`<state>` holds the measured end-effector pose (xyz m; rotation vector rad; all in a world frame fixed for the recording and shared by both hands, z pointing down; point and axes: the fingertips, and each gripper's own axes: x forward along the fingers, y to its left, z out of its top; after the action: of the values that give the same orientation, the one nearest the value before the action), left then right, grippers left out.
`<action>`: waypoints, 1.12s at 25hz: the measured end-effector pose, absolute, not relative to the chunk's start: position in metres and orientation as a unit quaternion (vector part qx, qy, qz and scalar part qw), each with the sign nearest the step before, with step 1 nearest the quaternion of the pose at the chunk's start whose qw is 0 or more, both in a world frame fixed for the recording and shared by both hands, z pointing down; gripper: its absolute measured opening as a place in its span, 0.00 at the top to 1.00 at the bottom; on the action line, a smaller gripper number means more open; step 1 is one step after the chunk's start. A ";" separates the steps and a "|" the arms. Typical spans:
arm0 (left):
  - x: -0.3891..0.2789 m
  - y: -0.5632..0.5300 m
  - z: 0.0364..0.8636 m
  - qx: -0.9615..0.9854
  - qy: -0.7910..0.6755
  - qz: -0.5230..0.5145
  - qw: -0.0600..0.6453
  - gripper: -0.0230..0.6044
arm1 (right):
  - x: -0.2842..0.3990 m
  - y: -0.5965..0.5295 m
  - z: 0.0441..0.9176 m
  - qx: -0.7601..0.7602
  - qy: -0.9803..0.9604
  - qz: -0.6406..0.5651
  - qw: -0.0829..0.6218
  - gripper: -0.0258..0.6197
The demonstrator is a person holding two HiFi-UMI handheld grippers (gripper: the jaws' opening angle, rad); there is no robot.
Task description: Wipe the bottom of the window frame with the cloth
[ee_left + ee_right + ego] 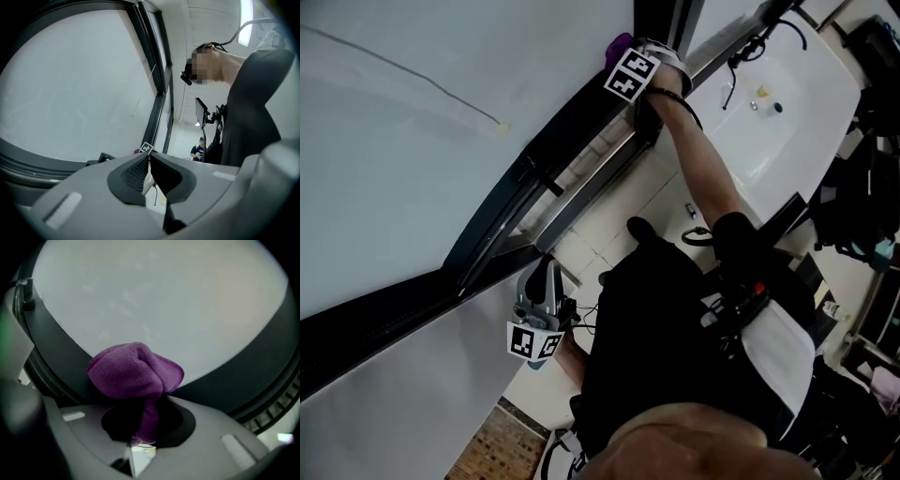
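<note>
grey left tool (pixel 148 159), black-white marker cube (pixel 532 342), black shirt (pixel 667 309)

Cloth (pixel 133 373): solid purple, fleecy nap. Window frame (pixel 572 112): black, around pale grey glass (pixel 412 141). Left gripper (pixel 149 161) and right gripper (pixel 145 423): grey bodies, black jaw pads, cubes with black-and-white square markers.
</note>
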<state>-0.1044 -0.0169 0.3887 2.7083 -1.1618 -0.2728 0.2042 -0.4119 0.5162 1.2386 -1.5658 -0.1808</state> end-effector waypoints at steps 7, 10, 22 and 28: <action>-0.104 -0.012 0.388 0.913 -0.386 -0.093 0.089 0.96 | 0.211 -0.418 0.520 0.526 -0.613 -0.108 0.579 0.87; -0.107 -0.006 0.388 0.912 -0.389 -0.095 0.088 0.96 | 0.216 -0.410 0.520 0.524 -0.612 -0.106 0.583 0.87; -0.119 -0.009 0.391 0.914 -0.378 -0.105 0.100 0.96 | 0.170 -0.222 0.527 0.408 -0.827 0.140 0.361 0.86; -0.095 -0.007 0.400 0.923 -0.353 -0.106 0.109 0.96 | 0.048 -0.107 0.597 0.192 -0.886 0.384 0.174 0.86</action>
<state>-0.0952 -0.0068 0.3996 2.7142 -1.0372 -0.3116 0.0484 -0.1065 0.5969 0.5457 -2.5125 1.0893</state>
